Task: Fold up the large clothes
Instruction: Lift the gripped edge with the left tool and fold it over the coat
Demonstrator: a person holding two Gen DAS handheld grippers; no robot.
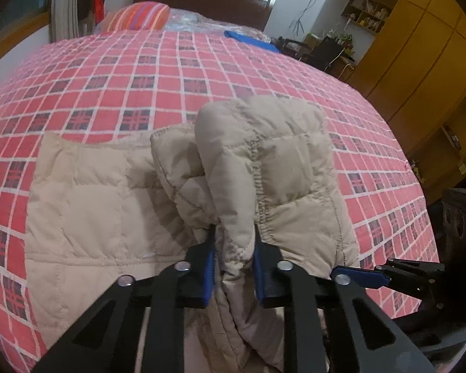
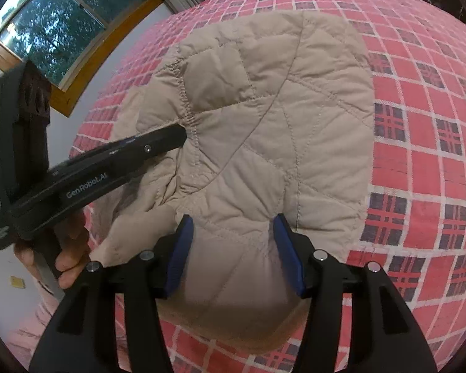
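A beige quilted jacket (image 1: pixel 87 199) lies on the bed's red plaid cover (image 1: pixel 115 71). My left gripper (image 1: pixel 234 258) is shut on a bunched fold of it, and the puffy sleeve (image 1: pixel 264 149) stands up in front of the blue pads. In the right wrist view the jacket (image 2: pixel 264 99) spreads ahead. My right gripper (image 2: pixel 236 245) has its pads set wide against a thick gathered bulge of the fabric, which narrows between them. The left gripper (image 2: pixel 177 136) reaches in from the left, its tip in a seam, held by a hand (image 2: pixel 68 255).
A striped pillow (image 1: pixel 136 15) and a blue cloth (image 1: pixel 251 39) lie at the head of the bed by a dark headboard (image 1: pixel 202 0). Wooden wardrobes (image 1: pixel 419 46) stand to the right. A window (image 2: pixel 62 21) is on the left wall.
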